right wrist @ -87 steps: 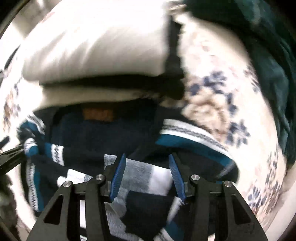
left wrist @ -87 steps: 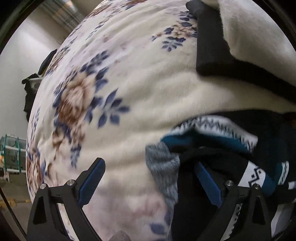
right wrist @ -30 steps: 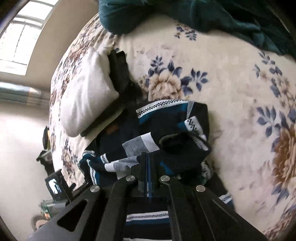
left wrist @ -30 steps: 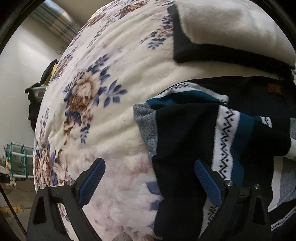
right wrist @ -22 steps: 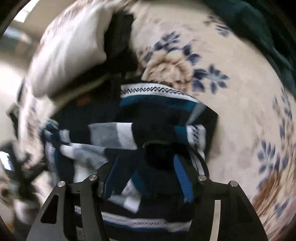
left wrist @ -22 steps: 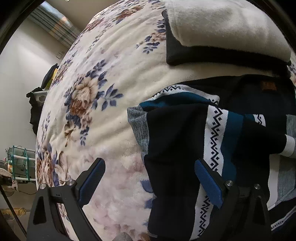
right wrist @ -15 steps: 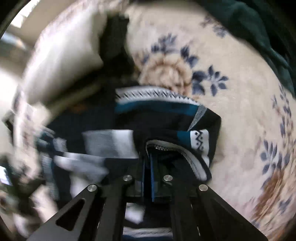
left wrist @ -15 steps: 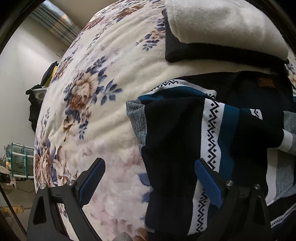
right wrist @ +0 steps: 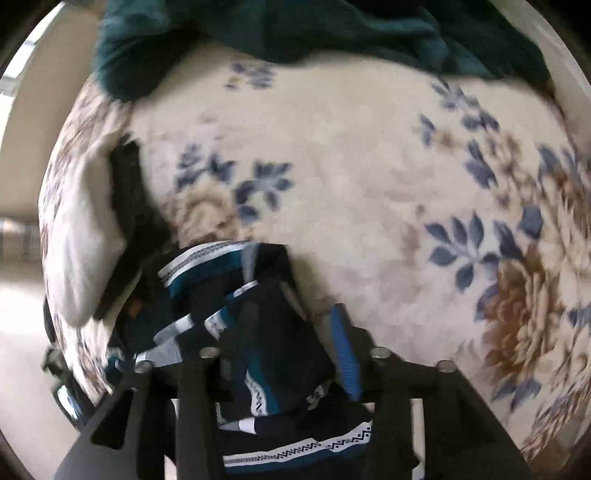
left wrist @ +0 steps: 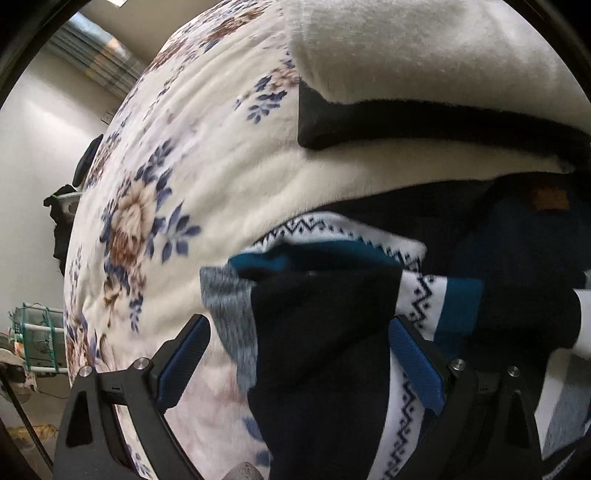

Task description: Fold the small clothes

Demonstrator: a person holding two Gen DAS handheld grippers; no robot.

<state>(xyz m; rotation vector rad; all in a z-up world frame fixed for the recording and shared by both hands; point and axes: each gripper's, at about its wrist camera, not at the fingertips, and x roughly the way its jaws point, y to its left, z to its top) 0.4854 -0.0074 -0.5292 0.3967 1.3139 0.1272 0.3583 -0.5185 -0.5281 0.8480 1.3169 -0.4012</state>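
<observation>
On the floral blanket (left wrist: 229, 155) spread over the bed lies a patterned sweater (left wrist: 325, 332), bunched and partly folded. It is mostly dark navy, with teal bands, white stripes carrying a navy zigzag pattern, and a heathered grey patch at its 9 o'clock edge in the left wrist view. A small brown label (left wrist: 550, 199) shows on the navy cloth toward 2 o'clock. The folded layers overlap unevenly, one navy flap lying over the teal and white stripes.

The left gripper (left wrist: 299, 354) hangs over the sweater's edge with its blue-padded fingers (left wrist: 184, 354) wide apart; the left one is over the blanket, the right one over the striped cloth, and neither pad presses on anything.

The right gripper (right wrist: 295, 343) has its fingers opening, with a navy and teal fold of the sweater (right wrist: 273, 343) between them; the blue pad (right wrist: 345, 354) at the right stands clear of the cloth, beside the blanket. This view is blurred, so the left pad is hard to make out.

Beyond the sweater, at 12 o'clock in the left view, sits a cream folded garment (left wrist: 424, 55) stacked on a black folded one (left wrist: 406, 122). A dark teal cloth (right wrist: 295, 26) is heaped at 12 o'clock in the right view.
</observation>
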